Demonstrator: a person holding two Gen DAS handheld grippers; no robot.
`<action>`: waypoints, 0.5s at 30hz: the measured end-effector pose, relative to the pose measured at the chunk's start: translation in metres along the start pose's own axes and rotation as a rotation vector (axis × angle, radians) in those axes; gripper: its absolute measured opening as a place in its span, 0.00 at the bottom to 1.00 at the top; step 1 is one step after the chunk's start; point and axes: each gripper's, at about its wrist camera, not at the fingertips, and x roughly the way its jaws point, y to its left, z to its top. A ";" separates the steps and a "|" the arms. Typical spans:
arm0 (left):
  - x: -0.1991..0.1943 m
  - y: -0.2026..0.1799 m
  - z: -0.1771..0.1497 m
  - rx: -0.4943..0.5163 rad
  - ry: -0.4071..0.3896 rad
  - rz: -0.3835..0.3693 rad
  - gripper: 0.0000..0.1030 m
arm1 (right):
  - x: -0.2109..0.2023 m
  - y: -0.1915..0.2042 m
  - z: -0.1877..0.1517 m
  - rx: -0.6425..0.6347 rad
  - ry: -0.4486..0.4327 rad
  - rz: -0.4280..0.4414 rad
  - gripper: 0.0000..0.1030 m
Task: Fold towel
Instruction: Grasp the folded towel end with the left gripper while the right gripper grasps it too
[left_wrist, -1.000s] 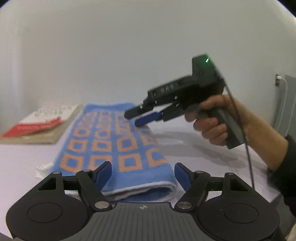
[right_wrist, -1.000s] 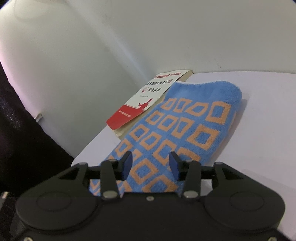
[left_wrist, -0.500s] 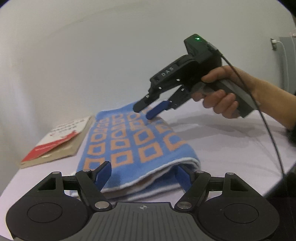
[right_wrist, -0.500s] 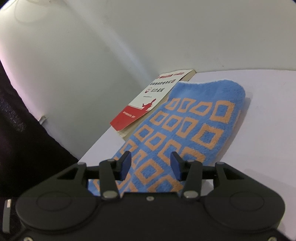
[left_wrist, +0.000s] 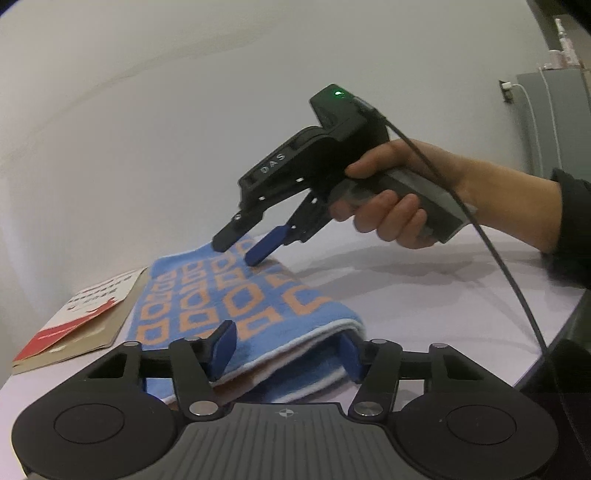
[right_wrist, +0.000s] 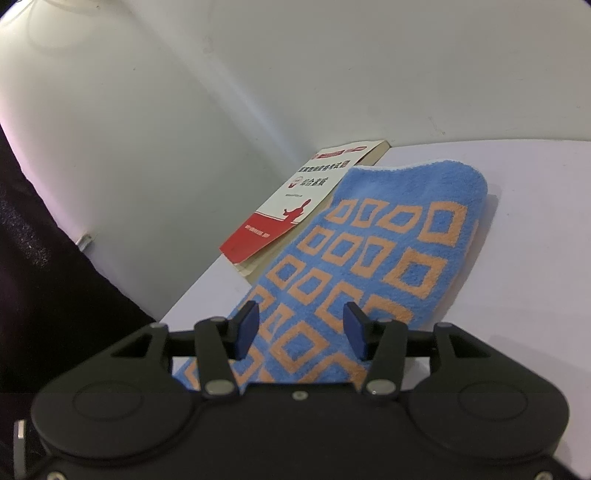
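Note:
A blue towel (left_wrist: 236, 299) with orange squares lies folded in layers on the white table (left_wrist: 424, 295); it also shows in the right wrist view (right_wrist: 369, 258). My left gripper (left_wrist: 286, 350) is open and empty, its fingers just above the towel's near folded end. My right gripper (left_wrist: 238, 249) is open and empty, tips hovering just over the towel's far end; in its own view the right gripper (right_wrist: 301, 332) hangs above the towel.
A red and white booklet (left_wrist: 77, 317) lies on the table left of the towel, partly touching it; it also shows in the right wrist view (right_wrist: 306, 199). A white wall stands behind. The table's right edge (left_wrist: 546, 354) is near.
Both grippers have lifted and pulled back a little from the towel. The towel has not moved.

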 end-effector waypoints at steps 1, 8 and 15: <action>-0.001 -0.001 0.000 -0.009 -0.008 -0.010 0.47 | 0.000 -0.001 0.000 0.002 0.000 -0.001 0.48; -0.023 -0.001 -0.003 -0.004 -0.013 -0.053 0.47 | -0.012 -0.012 0.006 0.055 -0.083 -0.042 0.48; -0.045 -0.040 0.024 -0.012 -0.133 -0.172 0.73 | -0.038 -0.038 0.011 0.200 -0.273 -0.129 0.55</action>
